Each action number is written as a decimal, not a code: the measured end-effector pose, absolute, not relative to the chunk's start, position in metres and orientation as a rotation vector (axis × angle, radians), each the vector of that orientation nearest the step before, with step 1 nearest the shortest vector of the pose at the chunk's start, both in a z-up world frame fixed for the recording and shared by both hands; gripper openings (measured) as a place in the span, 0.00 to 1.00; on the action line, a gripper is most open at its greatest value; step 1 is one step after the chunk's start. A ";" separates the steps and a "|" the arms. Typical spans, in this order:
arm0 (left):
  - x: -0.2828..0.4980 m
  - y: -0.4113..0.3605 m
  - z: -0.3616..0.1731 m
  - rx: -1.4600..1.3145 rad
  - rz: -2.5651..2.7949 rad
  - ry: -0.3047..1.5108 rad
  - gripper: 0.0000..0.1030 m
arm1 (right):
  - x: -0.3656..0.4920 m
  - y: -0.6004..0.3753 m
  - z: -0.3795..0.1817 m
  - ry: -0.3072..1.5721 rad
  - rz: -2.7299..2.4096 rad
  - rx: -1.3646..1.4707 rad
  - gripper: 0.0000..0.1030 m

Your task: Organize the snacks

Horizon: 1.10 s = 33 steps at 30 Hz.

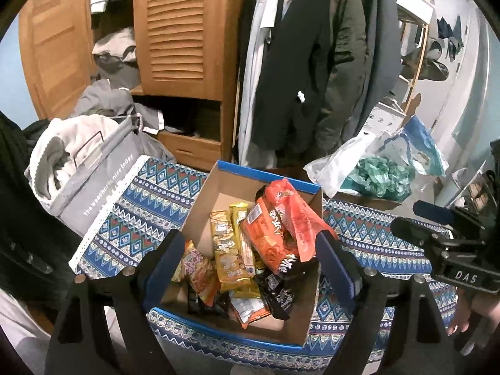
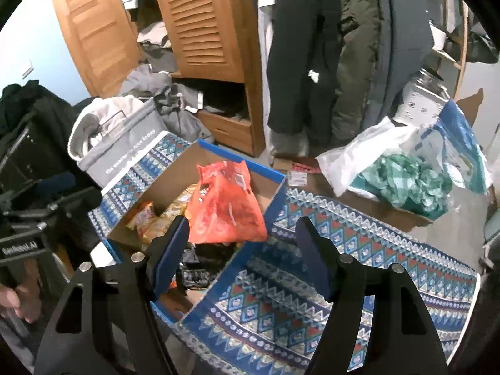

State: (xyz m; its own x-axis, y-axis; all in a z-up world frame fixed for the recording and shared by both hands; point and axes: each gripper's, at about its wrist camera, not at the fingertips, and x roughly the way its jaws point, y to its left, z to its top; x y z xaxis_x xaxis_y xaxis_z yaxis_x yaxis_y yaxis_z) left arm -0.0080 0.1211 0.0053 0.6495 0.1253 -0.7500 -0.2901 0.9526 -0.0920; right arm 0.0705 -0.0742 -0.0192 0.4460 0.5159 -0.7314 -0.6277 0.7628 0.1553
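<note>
Both jaw pairs stand apart, gripping nothing. Left gripper (image 1: 250,268) hangs at lower centre over the cardboard box (image 1: 218,187) of snack packets (image 1: 231,256); right gripper (image 2: 242,250) straddles the box's blue right edge, bare patterned cloth (image 2: 359,250) lying open at right.

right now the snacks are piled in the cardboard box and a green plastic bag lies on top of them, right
Not quite. The plastic bag on top of the snacks in the cardboard box is orange-red, not green; both wrist views show it.
</note>
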 end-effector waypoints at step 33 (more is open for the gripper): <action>-0.012 0.090 0.025 -0.081 0.309 0.796 0.90 | 0.067 -0.095 -0.018 0.827 0.689 -0.136 0.69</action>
State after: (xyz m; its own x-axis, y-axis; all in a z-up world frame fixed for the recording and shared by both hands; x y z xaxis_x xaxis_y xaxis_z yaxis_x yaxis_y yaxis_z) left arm -0.0117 0.0901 0.0248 0.6572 0.2420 -0.7138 -0.3029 0.9520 0.0439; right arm 0.0674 -0.0955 -0.0185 0.4752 0.5106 -0.7166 -0.6123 0.7768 0.1474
